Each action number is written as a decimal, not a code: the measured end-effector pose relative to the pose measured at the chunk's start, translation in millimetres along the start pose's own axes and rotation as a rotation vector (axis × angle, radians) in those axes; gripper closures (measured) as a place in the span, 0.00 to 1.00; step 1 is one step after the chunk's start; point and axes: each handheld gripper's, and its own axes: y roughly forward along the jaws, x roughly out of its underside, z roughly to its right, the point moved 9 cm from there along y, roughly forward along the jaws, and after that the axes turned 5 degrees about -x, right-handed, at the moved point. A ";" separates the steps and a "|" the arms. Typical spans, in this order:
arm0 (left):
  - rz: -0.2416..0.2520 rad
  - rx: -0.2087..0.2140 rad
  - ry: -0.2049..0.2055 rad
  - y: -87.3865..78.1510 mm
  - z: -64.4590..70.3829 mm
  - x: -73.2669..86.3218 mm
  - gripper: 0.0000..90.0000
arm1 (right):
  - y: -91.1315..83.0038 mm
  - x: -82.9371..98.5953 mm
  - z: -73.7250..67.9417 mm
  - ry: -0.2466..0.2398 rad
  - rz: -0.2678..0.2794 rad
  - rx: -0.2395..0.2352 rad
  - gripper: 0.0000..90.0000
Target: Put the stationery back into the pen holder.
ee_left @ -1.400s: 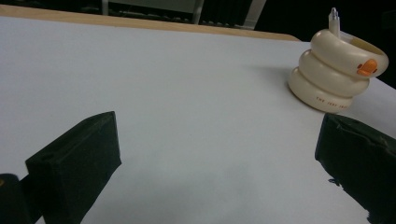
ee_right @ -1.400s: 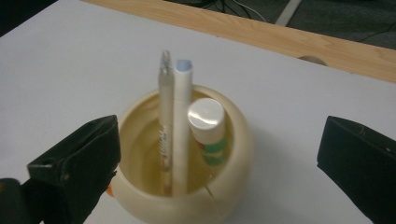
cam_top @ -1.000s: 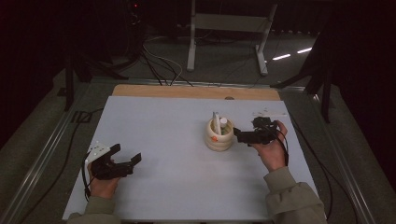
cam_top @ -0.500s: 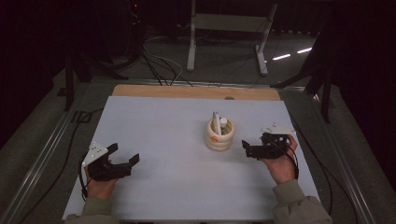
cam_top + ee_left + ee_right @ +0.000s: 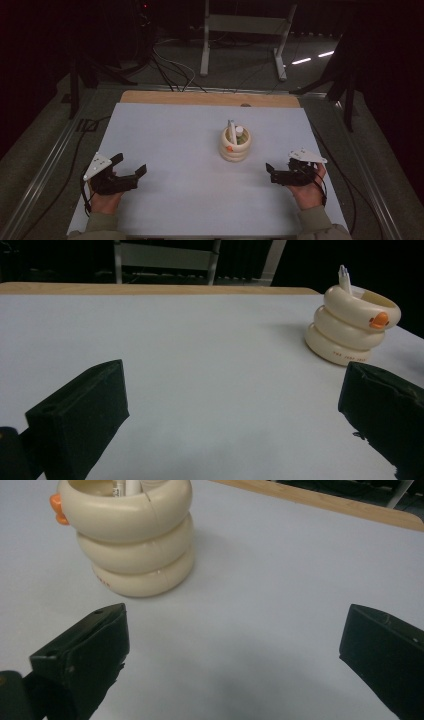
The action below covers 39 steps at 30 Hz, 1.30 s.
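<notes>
A cream holder (image 5: 235, 145) made of three stacked rings, with an orange duck-bill knob, stands right of the table's middle with a white pen (image 5: 231, 129) and other small items in it. My left gripper (image 5: 131, 164) rests open near the front left, nothing between its jaws. In the left gripper view the gripper (image 5: 235, 390) faces bare sheet, with the holder (image 5: 350, 330) far to the upper right. My right gripper (image 5: 270, 173) is open at the front right, apart from the holder. In the right gripper view the gripper (image 5: 235, 625) has the holder (image 5: 132, 535) at upper left.
A pale sheet covers the table (image 5: 190, 135), with a wooden strip (image 5: 200, 98) along the far edge. Beyond it stand a metal frame (image 5: 245, 30) and cables (image 5: 170, 65) on a dark floor. Metal rails (image 5: 45, 165) run along both sides.
My right gripper has drawn back from beside the holder toward the front right of the table. The left gripper has slid slightly toward the front edge. The holder has stayed put.
</notes>
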 end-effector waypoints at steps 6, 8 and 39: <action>0.027 0.001 0.013 -2.5 0.7 -2.5 0.00 | -11.3 12.2 -0.7 0.006 0.053 -0.011 0.00; 0.035 -0.001 0.015 -2.8 0.9 -3.0 0.00 | -13.7 12.9 -1.5 0.013 0.070 -0.025 0.00; 0.056 -0.018 0.051 -0.3 2.1 -1.5 0.00 | -26.1 11.1 -0.5 0.055 0.271 -0.042 0.00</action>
